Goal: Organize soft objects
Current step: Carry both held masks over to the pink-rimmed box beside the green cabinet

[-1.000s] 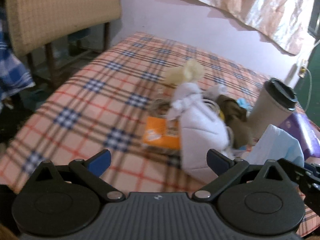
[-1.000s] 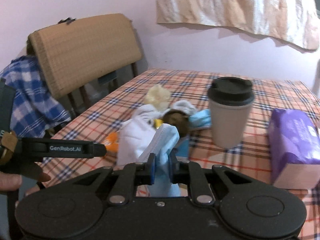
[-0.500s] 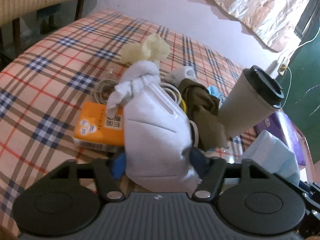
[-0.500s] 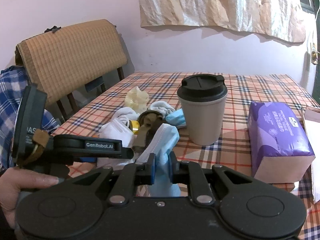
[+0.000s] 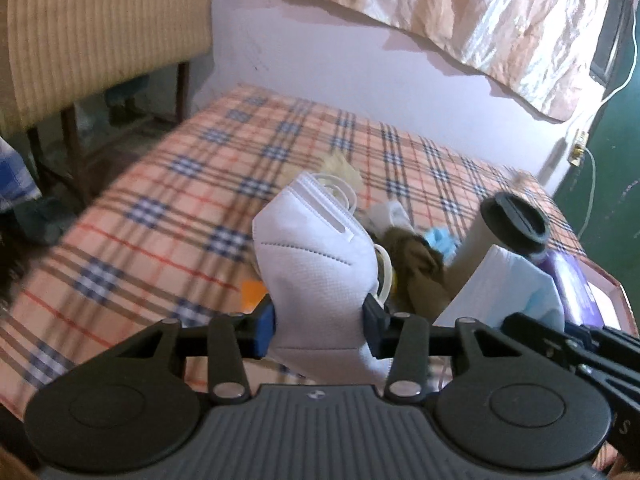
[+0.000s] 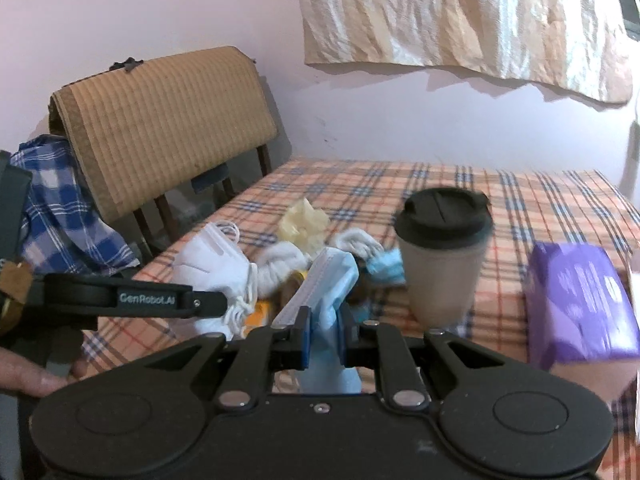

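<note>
A white cup-shaped face mask [image 5: 316,264] stands between the blue pads of my left gripper [image 5: 320,321]. The jaws are closing and both pads press its lower part; it hangs a little above the table. The right wrist view shows the same white mask [image 6: 208,264] at the left. My right gripper [image 6: 325,330] is shut on a light blue surgical mask [image 6: 324,280], held upright over the pile. Below lie a white sock [image 6: 280,264], a pale yellow glove [image 6: 302,222], a brown cloth [image 5: 420,264] and a crumpled blue mask [image 6: 384,266].
A grey cup with a black lid [image 6: 440,264] stands right of the pile, with a purple tissue pack [image 6: 580,300] beyond it. An orange packet [image 5: 252,296] lies under the pile. The plaid tablecloth [image 5: 160,220] covers the table. A chair [image 6: 160,120] with blue checked cloth [image 6: 60,208] stands left.
My left gripper went from wide open, in around the white mask, closed on it and lifted it off the pile. The right gripper kept its hold on the blue mask.
</note>
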Tool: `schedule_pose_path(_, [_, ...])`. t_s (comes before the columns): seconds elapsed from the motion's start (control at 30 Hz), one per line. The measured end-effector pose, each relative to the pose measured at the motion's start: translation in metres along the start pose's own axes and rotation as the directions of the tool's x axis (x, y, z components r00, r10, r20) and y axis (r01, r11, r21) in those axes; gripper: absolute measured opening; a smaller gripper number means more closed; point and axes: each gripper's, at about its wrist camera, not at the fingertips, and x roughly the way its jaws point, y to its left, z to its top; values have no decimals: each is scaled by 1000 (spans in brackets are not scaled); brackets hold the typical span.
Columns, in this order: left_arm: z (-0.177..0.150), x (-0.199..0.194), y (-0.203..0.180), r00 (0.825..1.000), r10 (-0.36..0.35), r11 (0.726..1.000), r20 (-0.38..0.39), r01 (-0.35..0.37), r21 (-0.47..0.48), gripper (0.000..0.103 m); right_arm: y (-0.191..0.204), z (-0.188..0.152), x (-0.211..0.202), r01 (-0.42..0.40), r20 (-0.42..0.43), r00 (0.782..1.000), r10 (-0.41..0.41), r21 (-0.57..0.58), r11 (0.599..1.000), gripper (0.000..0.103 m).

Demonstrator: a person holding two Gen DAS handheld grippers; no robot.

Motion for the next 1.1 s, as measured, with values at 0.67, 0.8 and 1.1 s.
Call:
schedule_pose_path(0.67, [64,-5,-14,995,78,993,64,-83,80,45,9,99,35,74,-17,997,-74,7,997,16])
schedule_pose_path(0.8, [68,-4,-16,994,84,992,64,-89,85,45,4,104,38,90,-24,996,-90,13,996,16])
schedule_pose_path(1.1, [76,-1,-25,994,86,991,63,-92,101,46,-3,111,41,124,-20,992,-123,21,992,16])
